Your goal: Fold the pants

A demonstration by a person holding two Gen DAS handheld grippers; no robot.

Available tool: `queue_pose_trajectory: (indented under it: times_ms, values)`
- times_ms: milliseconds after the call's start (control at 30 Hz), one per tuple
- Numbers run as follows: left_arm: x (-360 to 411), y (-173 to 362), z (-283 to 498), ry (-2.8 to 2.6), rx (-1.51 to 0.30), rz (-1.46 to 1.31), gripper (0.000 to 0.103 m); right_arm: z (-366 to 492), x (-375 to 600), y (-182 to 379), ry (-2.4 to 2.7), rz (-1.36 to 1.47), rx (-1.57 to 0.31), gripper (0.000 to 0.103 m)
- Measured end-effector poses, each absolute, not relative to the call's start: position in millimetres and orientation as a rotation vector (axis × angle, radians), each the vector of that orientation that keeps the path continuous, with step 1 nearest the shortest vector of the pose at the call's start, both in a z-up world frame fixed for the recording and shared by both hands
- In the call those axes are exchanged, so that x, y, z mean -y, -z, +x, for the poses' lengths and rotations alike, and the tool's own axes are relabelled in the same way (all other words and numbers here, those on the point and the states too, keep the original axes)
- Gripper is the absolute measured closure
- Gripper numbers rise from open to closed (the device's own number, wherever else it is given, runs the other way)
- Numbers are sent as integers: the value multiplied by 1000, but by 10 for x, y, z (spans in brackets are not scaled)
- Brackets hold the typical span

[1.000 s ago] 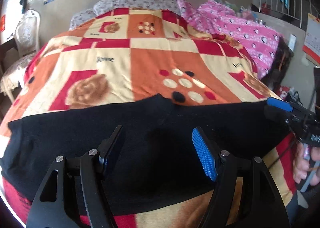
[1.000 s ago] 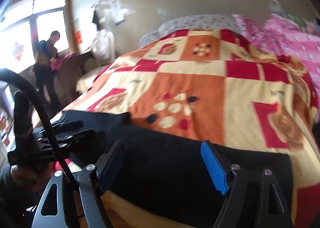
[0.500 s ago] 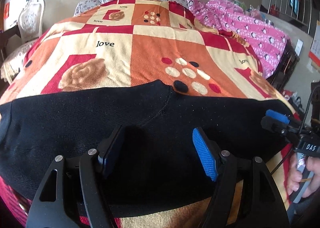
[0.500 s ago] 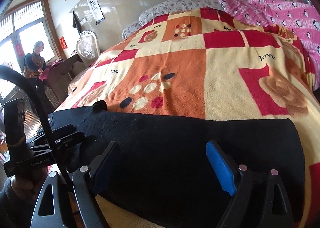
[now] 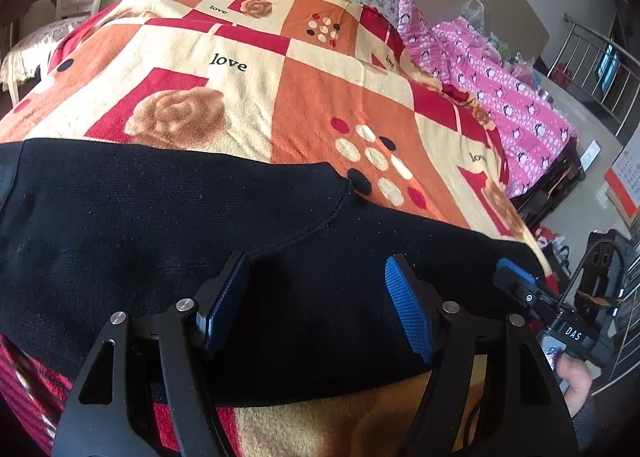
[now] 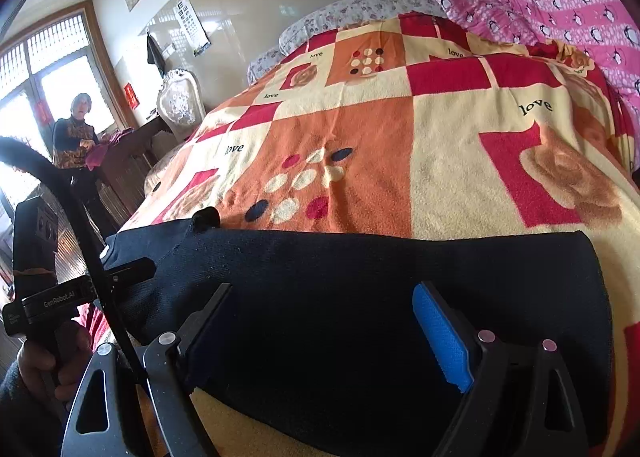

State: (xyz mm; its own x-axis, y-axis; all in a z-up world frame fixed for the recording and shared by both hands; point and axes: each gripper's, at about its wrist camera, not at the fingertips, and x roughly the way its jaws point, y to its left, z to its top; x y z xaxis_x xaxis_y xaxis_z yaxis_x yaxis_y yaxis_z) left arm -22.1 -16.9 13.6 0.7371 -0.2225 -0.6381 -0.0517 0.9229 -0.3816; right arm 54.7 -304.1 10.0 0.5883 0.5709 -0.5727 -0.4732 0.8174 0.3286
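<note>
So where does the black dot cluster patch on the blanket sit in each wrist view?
Left wrist: dot cluster, centre-right, just beyond the black pants.
Right wrist: dot cluster, centre-left, just beyond the pants.
Shared landmark: pink penguin quilt.

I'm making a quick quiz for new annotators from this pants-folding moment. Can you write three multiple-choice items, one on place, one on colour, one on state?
1. Where do the pants lie?
A. On a chair
B. Across the near edge of the patterned blanket
C. On the floor

2. What colour are the pants?
A. Black
B. Pink
C. Grey

3. How do the left gripper and right gripper stand?
A. Both shut on the pants
B. One open, one shut
C. Both open, over the pants

Answers: B, the dark cloth spreads flat along the blanket's front edge; A, the cloth is plainly black in both views; C, each wrist view shows the fingers wide apart with nothing between them.
</note>
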Motion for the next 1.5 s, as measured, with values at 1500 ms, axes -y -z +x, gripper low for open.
queue_pose_trajectory:
  times_ms: [1500]
  values:
    - [272, -61, -165, 93, -672, -385, 19, 498, 3011, -137, -463, 347, -726, 0]
